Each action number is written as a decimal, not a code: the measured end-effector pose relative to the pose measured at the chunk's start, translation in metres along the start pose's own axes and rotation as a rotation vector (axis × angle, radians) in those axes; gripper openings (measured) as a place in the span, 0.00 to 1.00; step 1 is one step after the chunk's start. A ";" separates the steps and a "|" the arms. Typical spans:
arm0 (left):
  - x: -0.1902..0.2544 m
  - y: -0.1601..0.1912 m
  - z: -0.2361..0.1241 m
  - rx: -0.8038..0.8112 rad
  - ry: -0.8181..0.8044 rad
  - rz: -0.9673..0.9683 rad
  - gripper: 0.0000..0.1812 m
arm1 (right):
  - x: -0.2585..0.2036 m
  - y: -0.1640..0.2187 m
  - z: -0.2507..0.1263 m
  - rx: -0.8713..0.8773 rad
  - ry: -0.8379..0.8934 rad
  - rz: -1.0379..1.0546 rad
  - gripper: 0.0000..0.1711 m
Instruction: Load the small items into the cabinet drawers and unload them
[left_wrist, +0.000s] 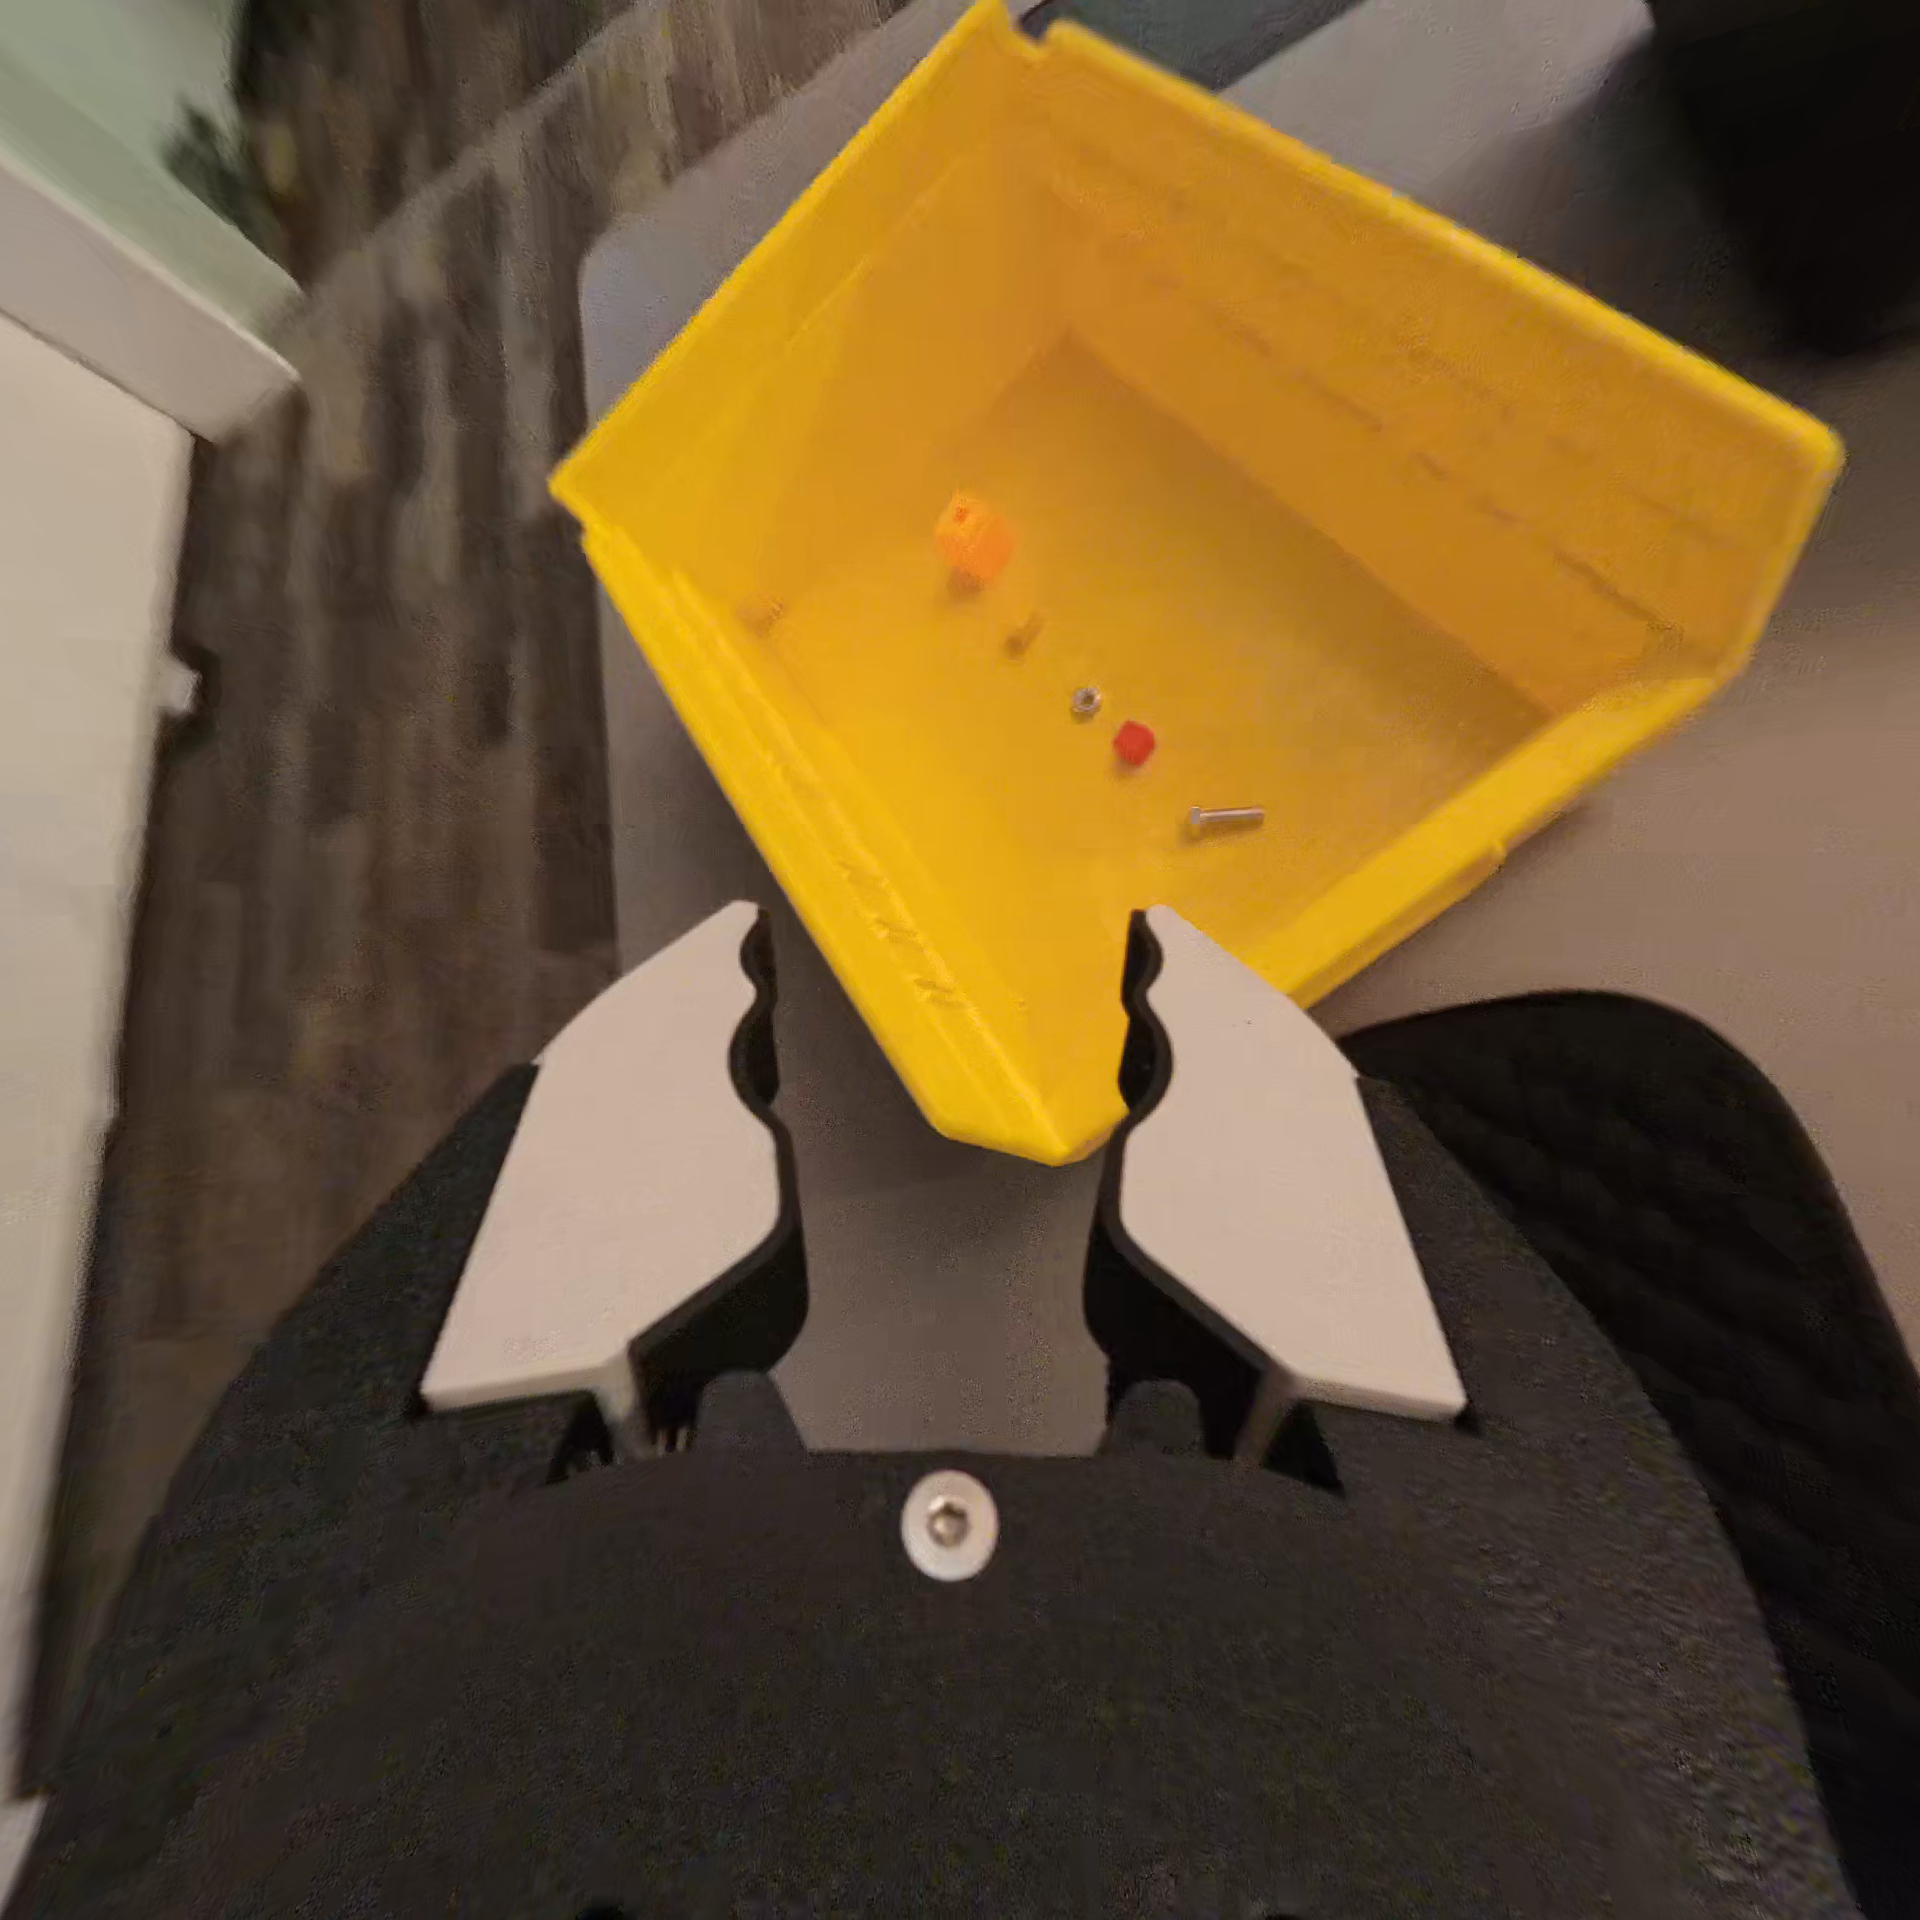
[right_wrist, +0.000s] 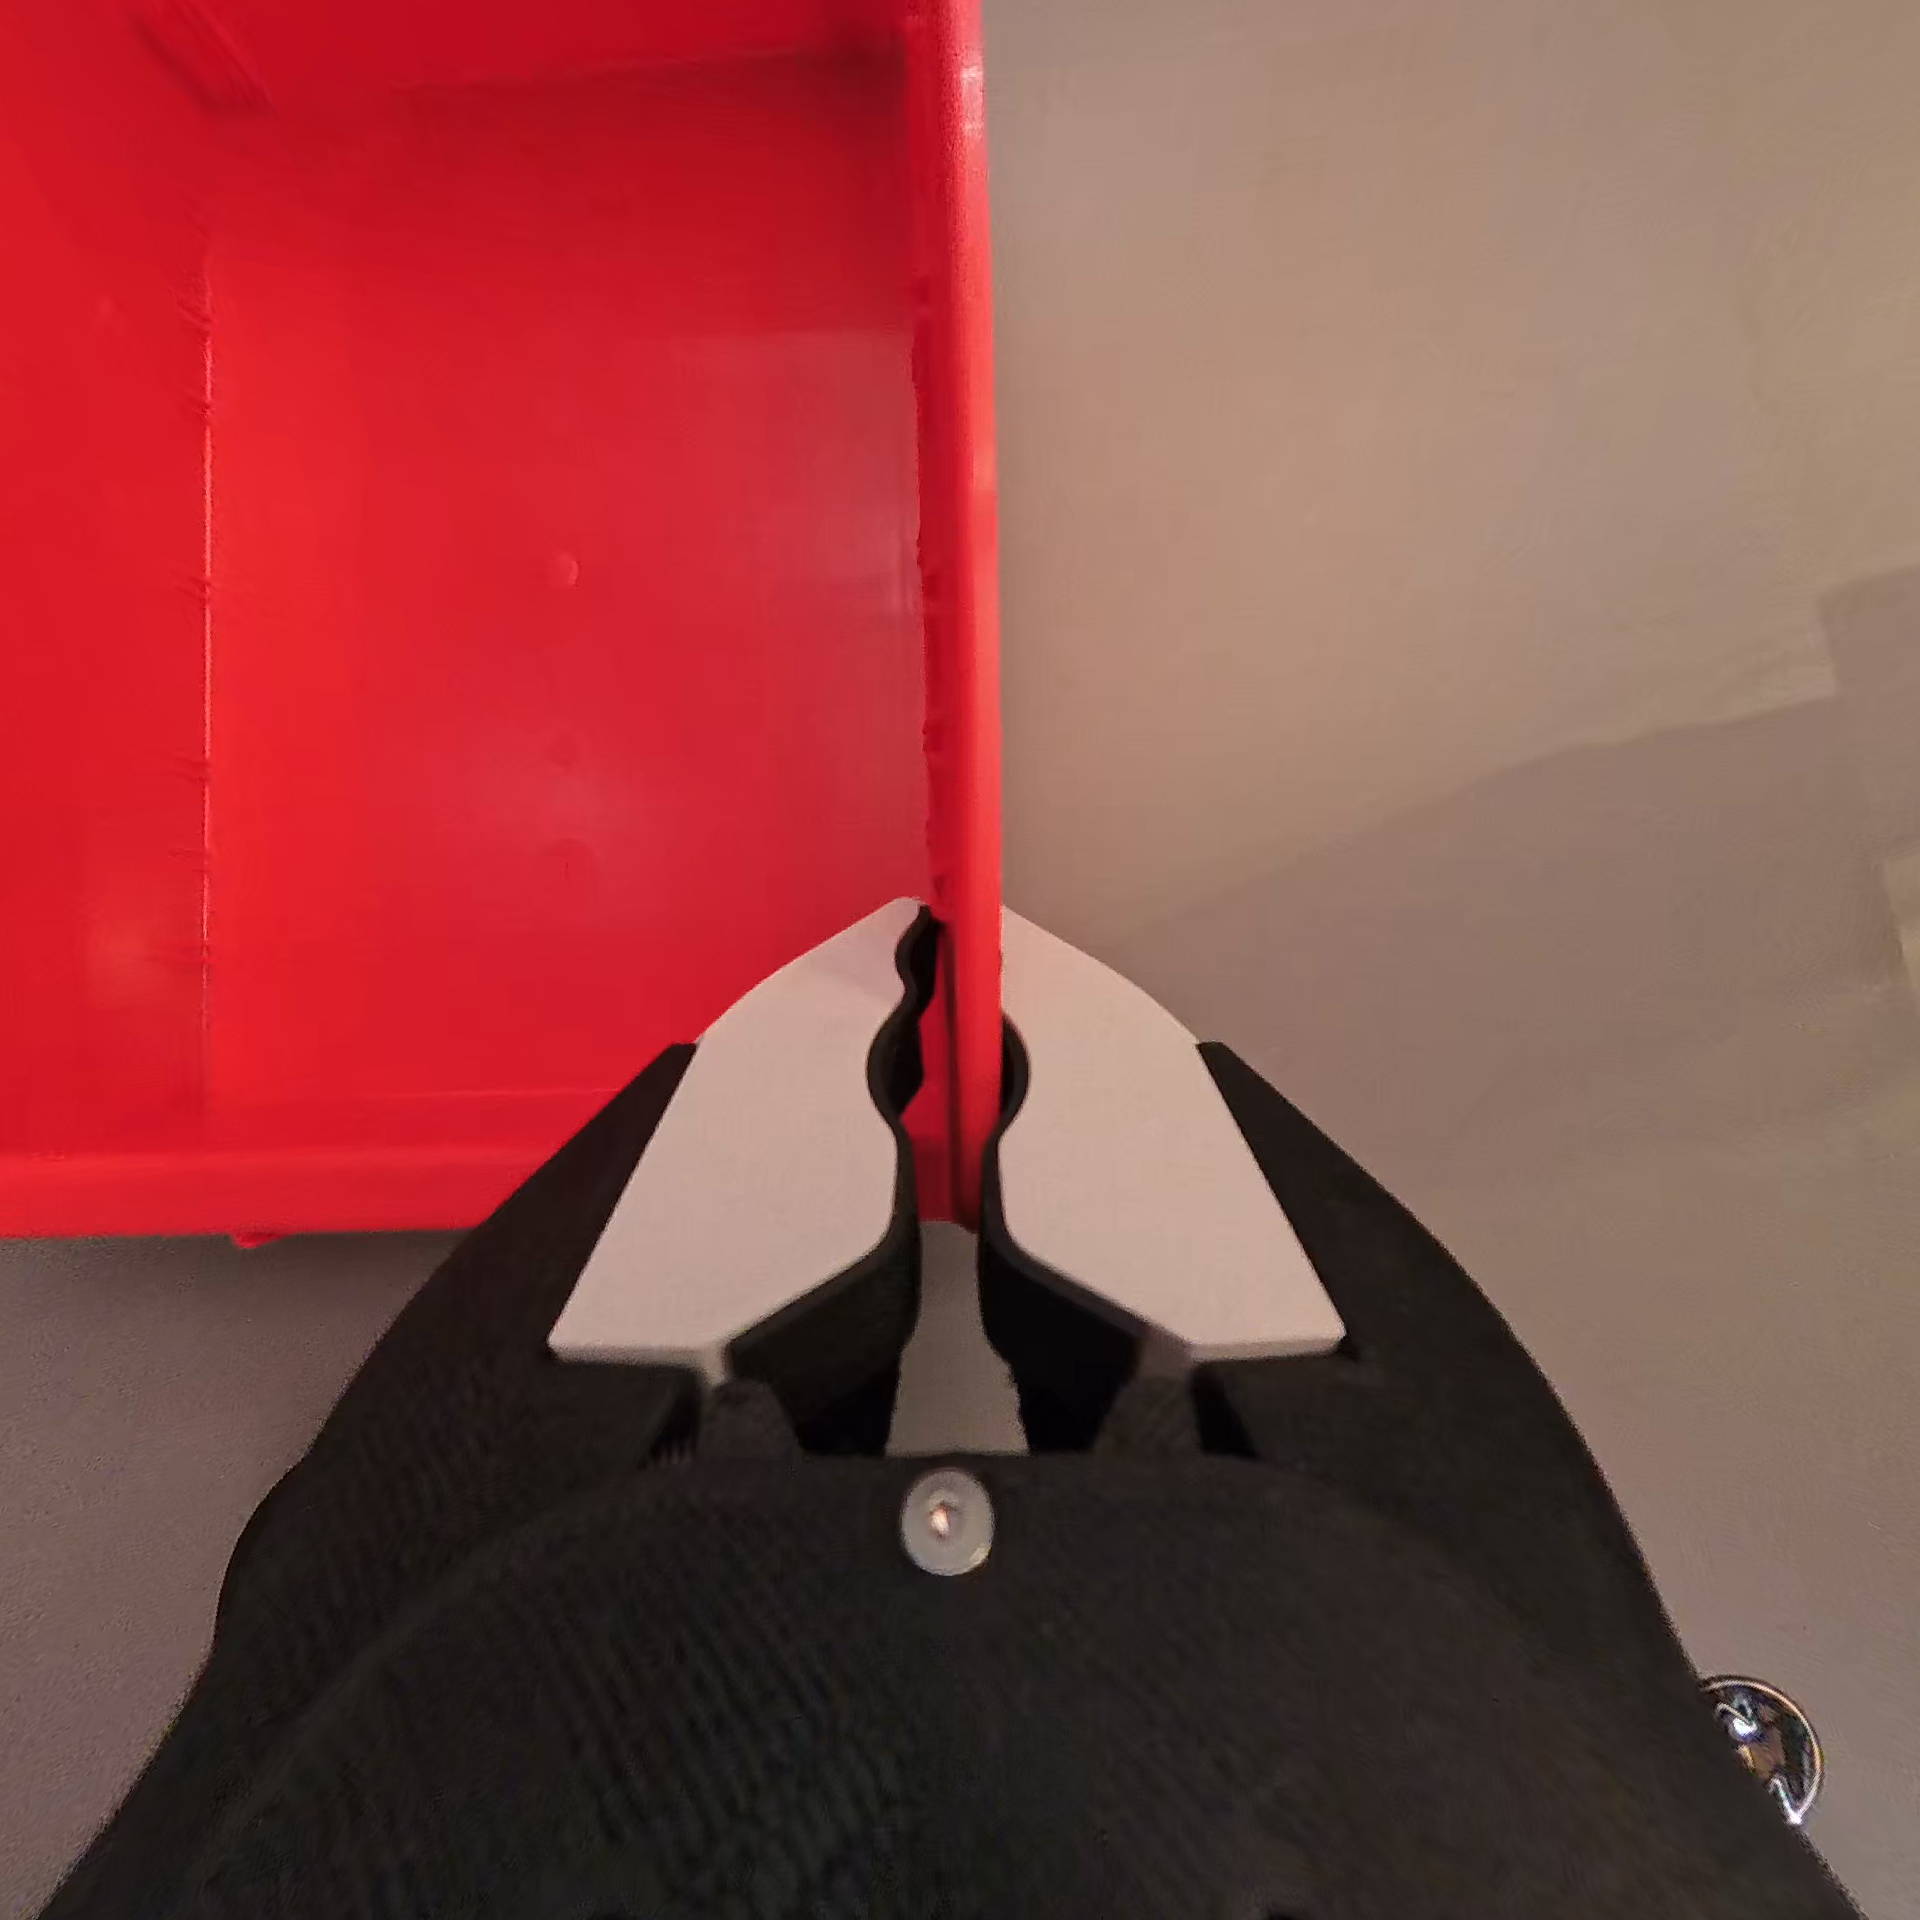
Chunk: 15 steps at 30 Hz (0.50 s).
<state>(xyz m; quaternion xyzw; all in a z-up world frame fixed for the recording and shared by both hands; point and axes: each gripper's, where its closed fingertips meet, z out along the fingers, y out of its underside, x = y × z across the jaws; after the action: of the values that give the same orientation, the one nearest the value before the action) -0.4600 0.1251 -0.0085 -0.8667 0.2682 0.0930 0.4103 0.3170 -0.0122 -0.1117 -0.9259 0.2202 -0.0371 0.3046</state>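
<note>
In the left wrist view a yellow bin (left_wrist: 1299, 343) sits askew on the grey table (left_wrist: 1714, 831). It holds an orange piece (left_wrist: 971, 535), a silver nut (left_wrist: 1086, 701), a red piece (left_wrist: 1132, 743) and a silver bolt (left_wrist: 1226, 819). My left gripper (left_wrist: 951, 920) is open, with the bin's near corner and left wall between the fingers; the pads do not press it. In the right wrist view my right gripper (right_wrist: 964, 914) is shut on the right wall of a red bin (right_wrist: 520, 623). The part of the red bin that shows has nothing in it.
Wood-pattern floor (left_wrist: 395, 727) and a white cabinet edge (left_wrist: 83, 727) lie left of the table. A black textured object (left_wrist: 1662, 1143) sits just right of my left gripper. A dark shape (left_wrist: 1808, 156) is at the far right. A shiny round metal thing (right_wrist: 1766, 1766) shows by my right gripper's body. The gap from one gripper's tips to the other's is roughly 80 cm. It is some 15 cm from my left tips to the black textured object (left_wrist: 1662, 1143).
</note>
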 end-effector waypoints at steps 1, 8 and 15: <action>-0.009 0.005 0.008 0.003 0.036 -0.076 0.35 | 0.000 0.000 0.000 0.001 -0.001 -0.002 0.03; -0.016 0.042 0.061 -0.147 0.170 -0.283 0.38 | 0.000 -0.002 0.000 0.027 -0.009 0.008 0.04; -0.004 0.059 0.088 -0.226 0.256 -0.319 0.19 | -0.001 -0.001 0.001 0.036 -0.026 0.006 0.04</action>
<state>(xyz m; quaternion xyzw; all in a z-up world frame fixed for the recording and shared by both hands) -0.4901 0.1636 -0.1026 -0.9433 0.1653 -0.0542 0.2827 0.3169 -0.0108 -0.1122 -0.9201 0.2185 -0.0277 0.3240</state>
